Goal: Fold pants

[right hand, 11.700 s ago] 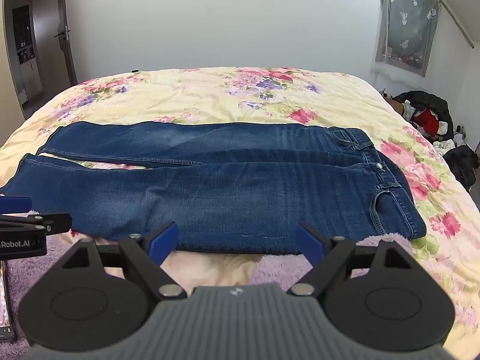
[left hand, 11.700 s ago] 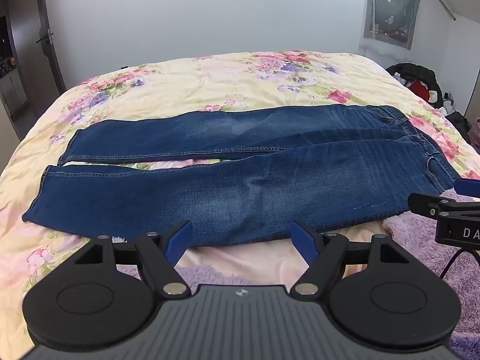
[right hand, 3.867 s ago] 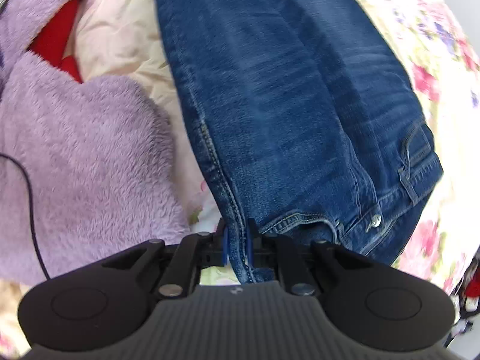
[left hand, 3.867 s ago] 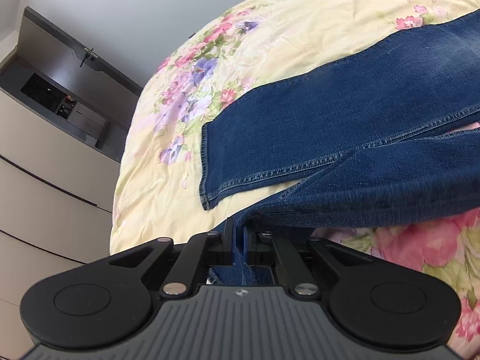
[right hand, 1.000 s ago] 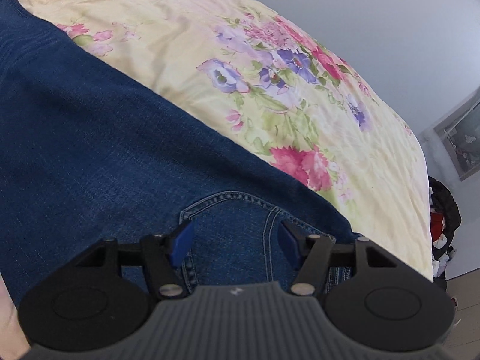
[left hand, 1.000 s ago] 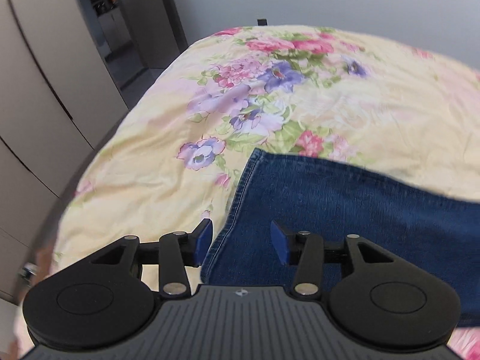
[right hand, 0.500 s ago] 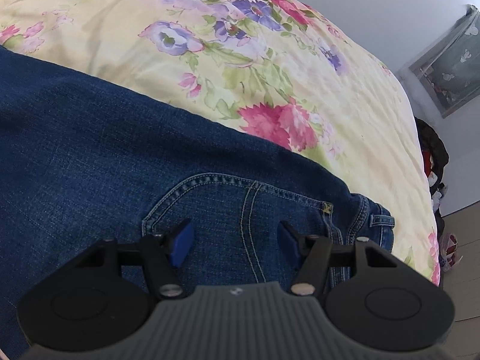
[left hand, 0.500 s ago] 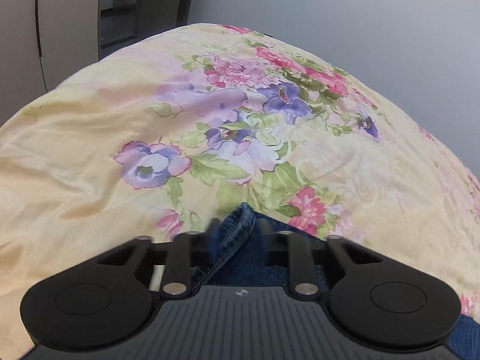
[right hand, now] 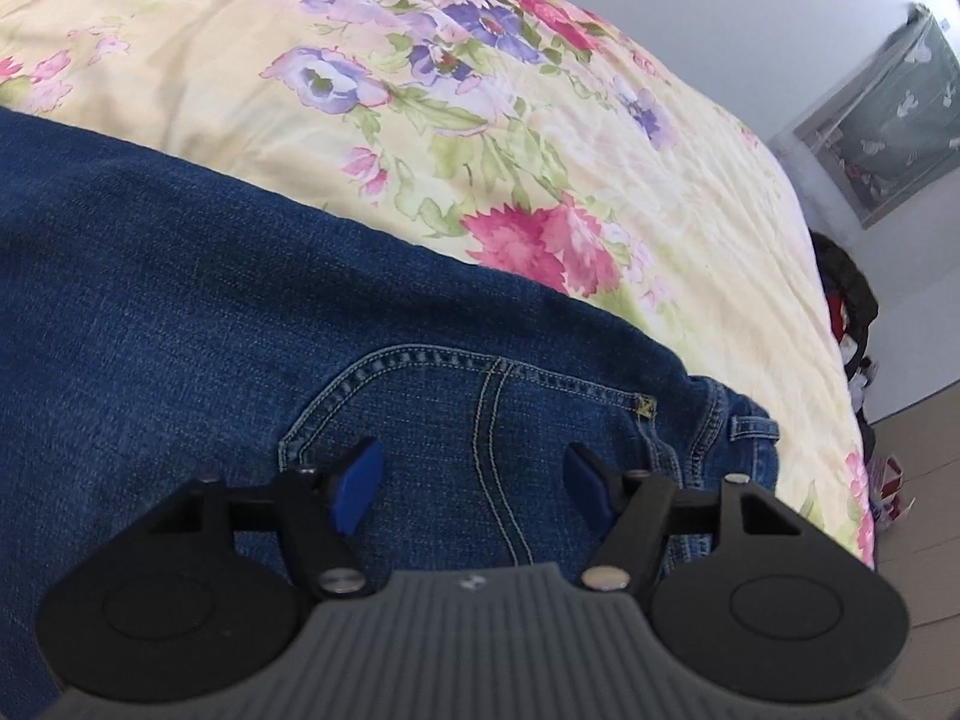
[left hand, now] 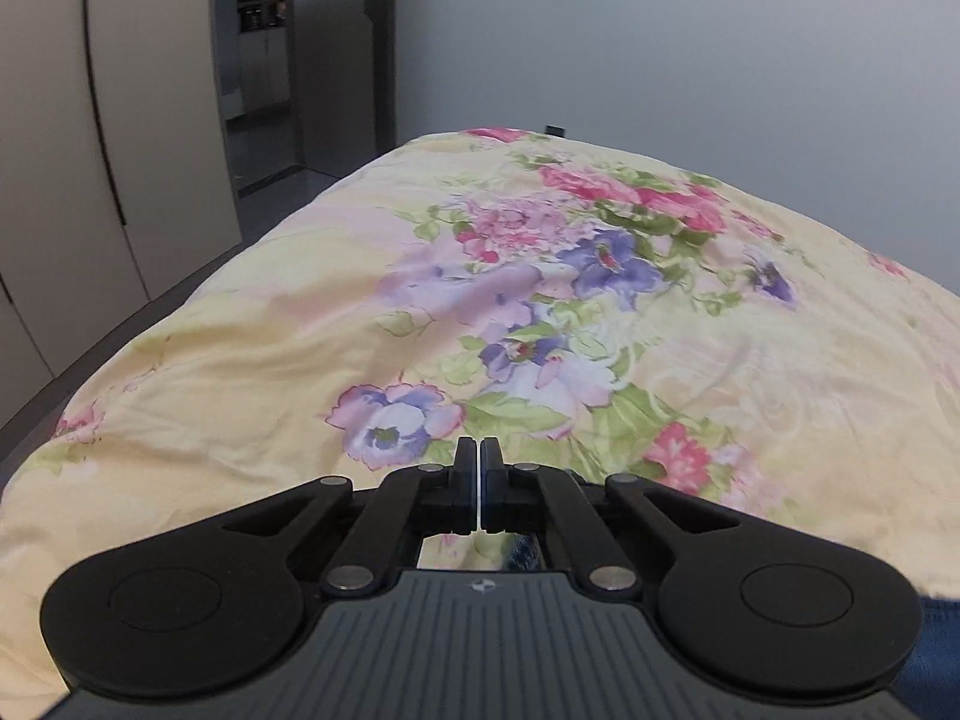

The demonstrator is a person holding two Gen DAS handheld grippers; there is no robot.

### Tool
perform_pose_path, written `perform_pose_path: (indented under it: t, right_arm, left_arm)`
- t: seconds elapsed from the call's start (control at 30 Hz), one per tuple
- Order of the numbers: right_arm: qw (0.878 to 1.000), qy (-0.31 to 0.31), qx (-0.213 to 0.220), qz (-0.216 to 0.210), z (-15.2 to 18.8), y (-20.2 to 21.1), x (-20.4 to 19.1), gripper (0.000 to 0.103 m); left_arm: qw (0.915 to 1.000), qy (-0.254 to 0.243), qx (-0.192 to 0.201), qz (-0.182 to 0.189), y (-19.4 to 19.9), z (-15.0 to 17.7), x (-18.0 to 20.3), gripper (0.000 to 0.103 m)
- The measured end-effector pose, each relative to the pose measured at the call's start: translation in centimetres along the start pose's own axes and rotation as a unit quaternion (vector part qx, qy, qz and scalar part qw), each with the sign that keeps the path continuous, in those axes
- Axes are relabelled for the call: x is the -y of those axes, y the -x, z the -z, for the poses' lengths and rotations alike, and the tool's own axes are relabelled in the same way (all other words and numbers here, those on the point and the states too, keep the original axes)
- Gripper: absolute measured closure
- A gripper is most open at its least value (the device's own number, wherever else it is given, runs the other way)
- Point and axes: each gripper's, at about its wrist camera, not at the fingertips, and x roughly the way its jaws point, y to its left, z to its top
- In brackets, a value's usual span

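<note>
Pants (right hand: 252,324) lie flat on bed (right hand: 600,138), apparently halved lengthwise; crosswise folds remain. My left tool (left hand: 480,480) is clenched, contents hidden; right tool (right hand: 474,480) released above pocket.

Home bedroom, floral bedspread (left hand: 600,312) (yellow, pink and purple blooms), tall wardrobe doors (left hand: 90,138), open door (left hand: 378,42)

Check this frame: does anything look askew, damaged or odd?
Nothing stands out. The jeans lie flat on the floral bedspread, the right gripper open above the back pocket; the left gripper is closed.
</note>
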Motion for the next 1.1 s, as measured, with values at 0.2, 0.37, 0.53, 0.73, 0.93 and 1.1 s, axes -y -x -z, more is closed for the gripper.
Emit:
perform_pose_path:
  t: [0.2,0.37,0.53,0.73,0.93,1.1]
  right_arm:
    - [0.997,-0.074,0.018,0.0,2.1,3.2,0.3,0.04]
    - [0.995,-0.086,0.028,-0.039,4.9,7.3,-1.4,0.04]
    - [0.988,-0.117,0.045,-0.09,7.8,11.4,-2.6,0.039]
    - [0.98,-0.157,0.043,-0.112,11.7,14.3,-4.4,0.039]
    - [0.967,-0.222,0.025,-0.121,15.2,14.4,-6.4,0.046]
    - [0.956,-0.269,0.028,-0.116,17.9,14.6,-7.9,0.051]
  left_arm:
    - [0.9985,-0.037,-0.037,0.02,5.0,2.3,0.2,0.091]
    - [0.9947,-0.079,-0.065,0.004,8.0,4.7,1.0,0.084]
    - [0.9893,-0.126,-0.073,-0.01,9.9,7.0,2.7,0.082]
    - [0.9824,-0.166,-0.075,-0.039,10.6,9.1,4.8,0.079]
    - [0.9782,-0.187,-0.066,-0.062,10.5,10.0,6.5,0.079]
    - [0.9763,-0.201,-0.053,-0.06,10.6,10.1,7.5,0.079]
